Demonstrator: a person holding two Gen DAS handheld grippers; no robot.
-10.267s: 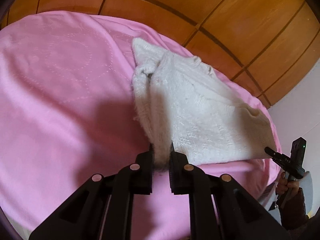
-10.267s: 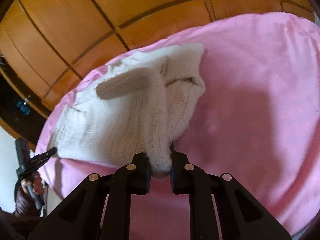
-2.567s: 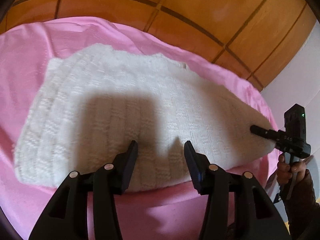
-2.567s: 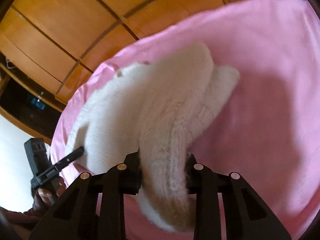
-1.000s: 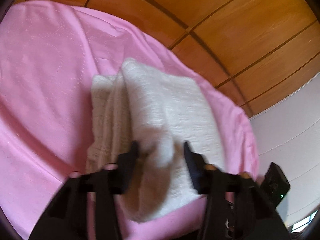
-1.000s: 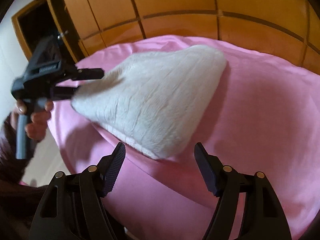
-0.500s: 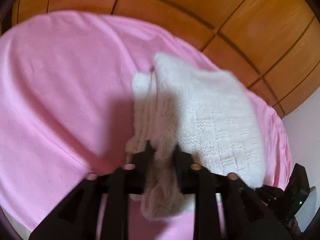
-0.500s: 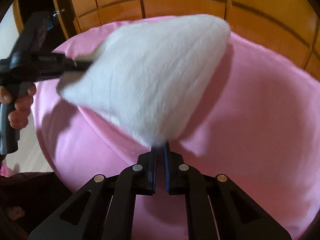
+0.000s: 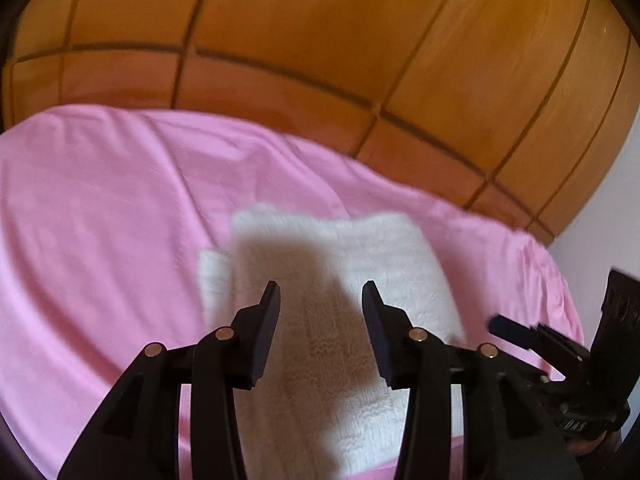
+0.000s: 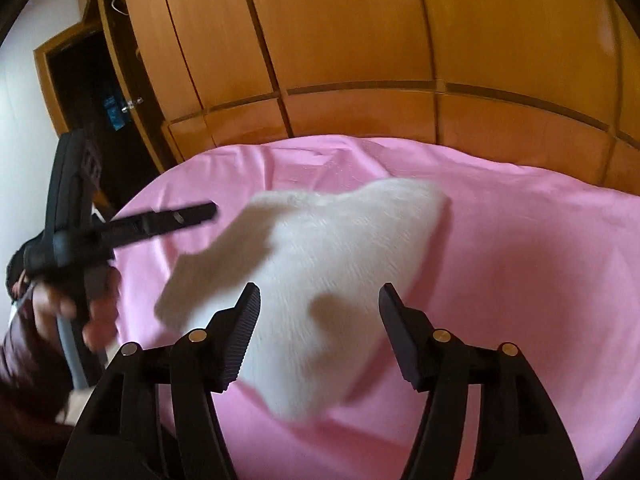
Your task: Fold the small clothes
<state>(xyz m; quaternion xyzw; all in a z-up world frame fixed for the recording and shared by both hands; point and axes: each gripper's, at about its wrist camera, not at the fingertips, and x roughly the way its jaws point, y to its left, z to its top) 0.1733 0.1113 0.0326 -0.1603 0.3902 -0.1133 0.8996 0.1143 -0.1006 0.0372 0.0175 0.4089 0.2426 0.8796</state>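
Both tools, your left tool (image 9: 320, 292) and right tool (image 10: 319, 294), hang with jaws spread and empty over the white knit garment (image 9: 344, 280), folded on the pink bed sheet (image 9: 100, 220). Fingers dipping could snag the knit and undo the fold. Motion blur hides its edges and its near end.

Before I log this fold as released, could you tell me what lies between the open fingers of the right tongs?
In the right wrist view, the white sweater lies between the spread fingers of the right tongs, flat on the pink sheet, ungripped.
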